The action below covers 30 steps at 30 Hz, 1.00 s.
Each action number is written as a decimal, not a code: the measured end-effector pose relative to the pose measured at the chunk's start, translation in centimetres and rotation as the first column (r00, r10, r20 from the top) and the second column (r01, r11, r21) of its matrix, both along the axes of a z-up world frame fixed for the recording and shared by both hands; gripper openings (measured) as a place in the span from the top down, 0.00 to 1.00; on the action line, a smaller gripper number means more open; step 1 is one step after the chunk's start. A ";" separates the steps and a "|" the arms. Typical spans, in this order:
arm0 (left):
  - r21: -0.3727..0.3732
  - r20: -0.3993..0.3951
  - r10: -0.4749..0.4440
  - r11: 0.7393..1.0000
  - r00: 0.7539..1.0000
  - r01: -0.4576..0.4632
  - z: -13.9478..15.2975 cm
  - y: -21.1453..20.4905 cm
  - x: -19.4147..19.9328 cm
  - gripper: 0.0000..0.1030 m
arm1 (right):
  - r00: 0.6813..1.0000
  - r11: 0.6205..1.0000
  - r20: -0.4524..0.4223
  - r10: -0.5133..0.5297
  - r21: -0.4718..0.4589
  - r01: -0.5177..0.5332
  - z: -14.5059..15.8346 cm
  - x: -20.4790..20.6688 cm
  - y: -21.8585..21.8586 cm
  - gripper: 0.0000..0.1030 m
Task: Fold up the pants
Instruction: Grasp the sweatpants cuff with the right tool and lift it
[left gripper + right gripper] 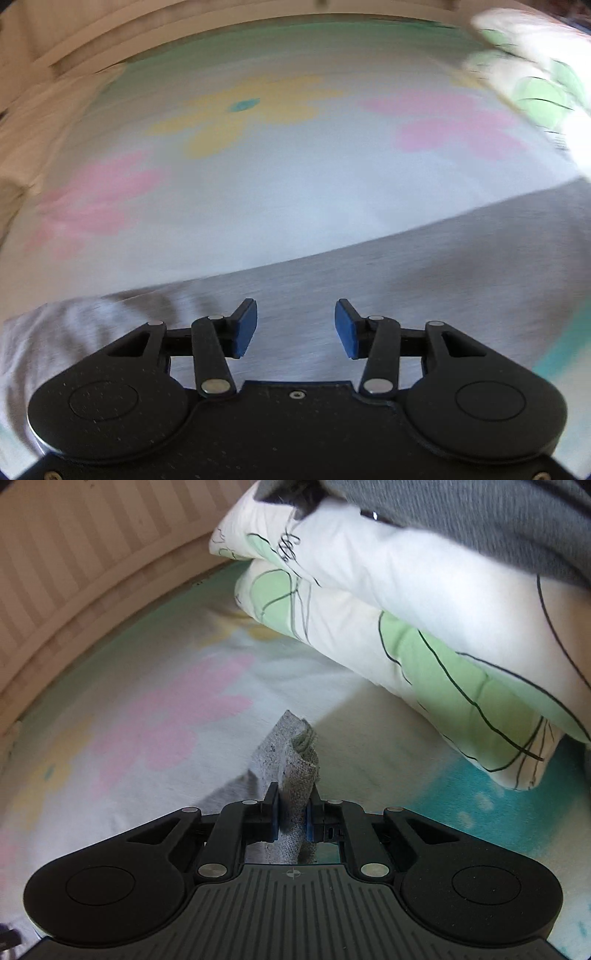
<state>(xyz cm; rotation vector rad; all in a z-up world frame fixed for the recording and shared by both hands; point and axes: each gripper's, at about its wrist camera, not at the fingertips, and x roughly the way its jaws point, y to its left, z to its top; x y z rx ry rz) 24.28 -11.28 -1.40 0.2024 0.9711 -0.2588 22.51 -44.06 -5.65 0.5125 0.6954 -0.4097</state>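
Gripper on your right (291, 818) pinches a bunched edge of the grey knit pants (295, 760); your left gripper (294, 328) hangs half open, empty, above grey cloth spread at 5 o'clock on the flower-print bedsheet (258, 177). Folding looks barely begun.

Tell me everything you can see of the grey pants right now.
The pants are grey, soft knit fabric, lying on the flowered bedsheet. In the left wrist view they spread flat, blurred, beneath the open left gripper, which does not touch them. The right gripper pinches a bunched edge that stands up between its blue pads.
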 end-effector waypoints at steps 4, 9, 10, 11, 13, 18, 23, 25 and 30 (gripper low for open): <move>-0.044 -0.016 -0.028 0.999 0.999 0.027 0.5 -6.2 0.9 0.48 | 0.999 1.000 0.018 0.026 -0.001 -0.026 0.7 -0.4 0.2 0.88; -0.100 -0.109 0.006 0.995 0.994 -0.017 -0.9 -11.8 3.4 0.51 | 0.998 0.999 0.034 0.050 0.003 -0.050 1.0 -1.2 0.3 0.88; -0.114 -0.126 0.010 0.993 0.992 -0.024 -1.2 -12.9 3.7 0.58 | 0.998 0.999 0.037 0.053 0.002 -0.053 1.1 -1.2 0.3 0.88; -0.120 -0.140 0.010 0.992 0.990 -0.027 -1.7 -13.4 4.1 0.61 | 0.998 0.998 0.039 0.056 0.002 -0.056 1.2 -1.3 0.5 0.88; -0.110 -0.155 0.016 0.993 0.988 -0.033 -2.2 -14.9 4.2 0.61 | 0.997 0.998 0.042 0.061 0.004 -0.061 1.3 -1.2 0.5 0.88; -0.111 -0.166 0.046 0.992 0.985 -0.065 -3.6 -17.1 4.6 0.61 | 0.996 0.998 0.051 0.068 0.004 -0.069 1.8 -1.7 0.7 0.88; -0.112 -0.243 0.088 0.987 0.966 -0.118 -5.5 -17.1 2.9 0.62 | 0.995 0.997 0.061 0.074 0.007 -0.075 2.0 -2.0 0.5 0.88; -0.072 -0.198 0.059 0.995 0.979 -0.074 -5.2 -17.5 0.7 0.62 | 0.996 0.997 0.058 0.073 0.007 -0.074 2.0 -2.1 0.5 0.88; -0.094 -0.211 -0.005 0.995 0.977 -0.015 -5.2 -16.7 -4.4 0.62 | 0.995 0.997 0.059 0.075 0.002 -0.075 2.6 -2.4 0.9 0.88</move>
